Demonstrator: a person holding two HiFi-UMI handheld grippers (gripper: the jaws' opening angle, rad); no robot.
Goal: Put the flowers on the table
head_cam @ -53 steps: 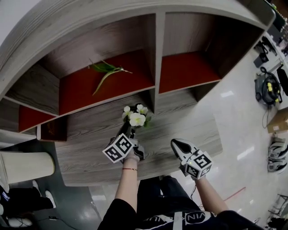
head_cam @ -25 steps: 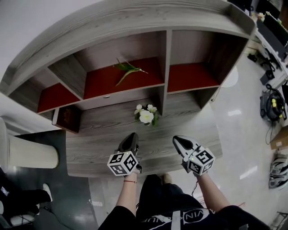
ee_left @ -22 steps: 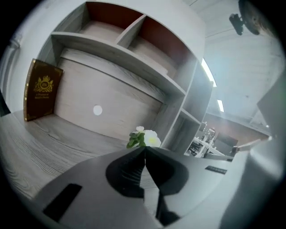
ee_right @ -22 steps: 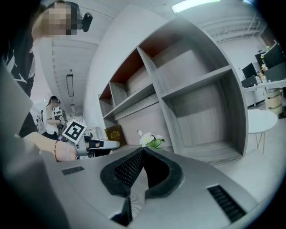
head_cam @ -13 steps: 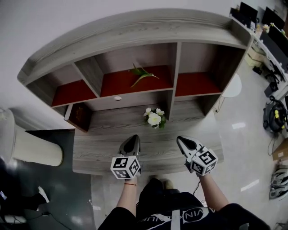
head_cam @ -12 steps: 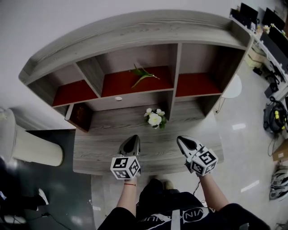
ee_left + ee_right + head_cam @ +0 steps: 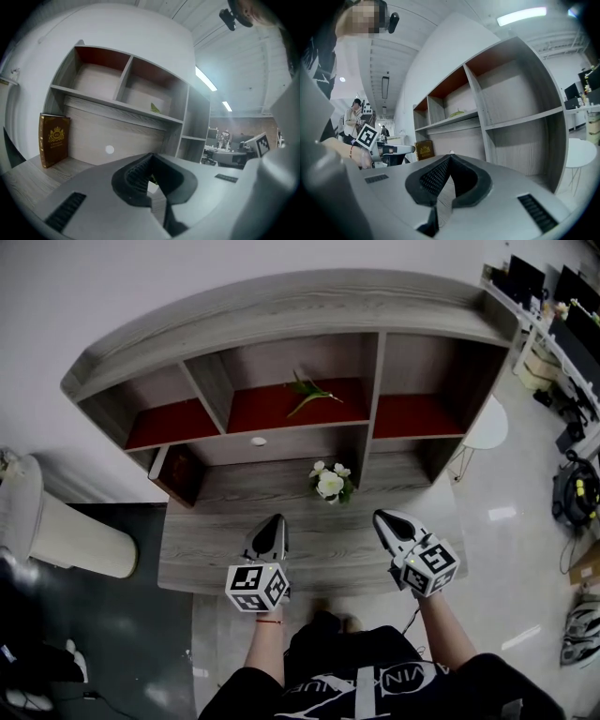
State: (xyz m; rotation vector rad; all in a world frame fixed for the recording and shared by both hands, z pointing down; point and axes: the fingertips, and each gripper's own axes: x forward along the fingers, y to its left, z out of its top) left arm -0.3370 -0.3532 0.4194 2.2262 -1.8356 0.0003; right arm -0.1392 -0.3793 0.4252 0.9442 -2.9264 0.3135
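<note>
A small bunch of white flowers [image 7: 328, 483] with green leaves stands on the grey wooden table [image 7: 216, 554], just in front of the shelf unit's middle divider. My left gripper [image 7: 273, 522] hovers over the table's front part, well short of the flowers, jaws shut and empty. My right gripper [image 7: 384, 518] is level with it to the right, also shut with nothing held. In the left gripper view the jaw tips [image 7: 150, 155] meet, with a bit of white flower showing behind them. In the right gripper view the tips [image 7: 450, 156] meet too.
A green stem with leaves [image 7: 308, 394] lies on the red middle shelf. A brown book [image 7: 180, 474] leans at the table's back left, also seen as the book [image 7: 55, 139]. A white cylinder [image 7: 66, 535] stands at the left, a round white stool [image 7: 487, 425] at the right.
The left gripper, which held the flowers, has let them go and drawn back toward the table's front edge. The flowers stay on the table. The head view has pulled back.
</note>
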